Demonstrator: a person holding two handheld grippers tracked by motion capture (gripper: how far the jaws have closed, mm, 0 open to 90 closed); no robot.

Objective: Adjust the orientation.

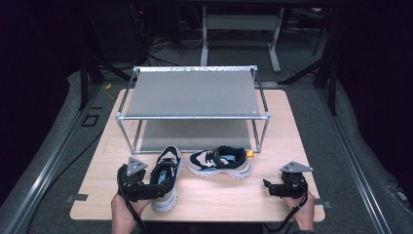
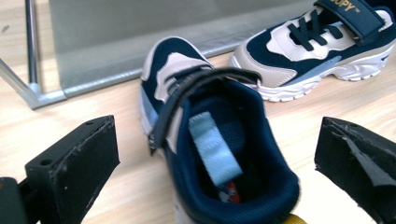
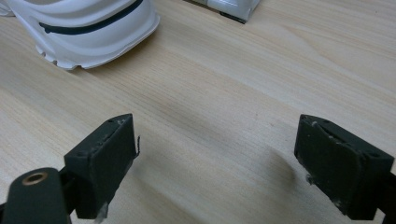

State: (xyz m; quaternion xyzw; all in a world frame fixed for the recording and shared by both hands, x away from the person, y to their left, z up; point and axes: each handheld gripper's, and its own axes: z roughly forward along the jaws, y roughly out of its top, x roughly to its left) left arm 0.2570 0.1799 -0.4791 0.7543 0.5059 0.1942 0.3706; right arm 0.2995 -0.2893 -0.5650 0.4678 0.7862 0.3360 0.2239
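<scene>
1. We see the left gripper [image 1: 157,189] with jaws spread wide and gripping nothing — the near shoe [image 1: 165,178] stands between them, heel nearest, untouched.
2. The second shoe [image 1: 219,162] lies sideways just before the rack [image 1: 127,92].
3. The right gripper [image 1: 267,186] hovers over bare table [image 1: 287,122], jaws wide apart, holding nothing.

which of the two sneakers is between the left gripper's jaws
The sneaker on the left, toe pointing toward the shoe rack. The left gripper is open around its heel; the other sneaker lies crosswise, apart.
</scene>
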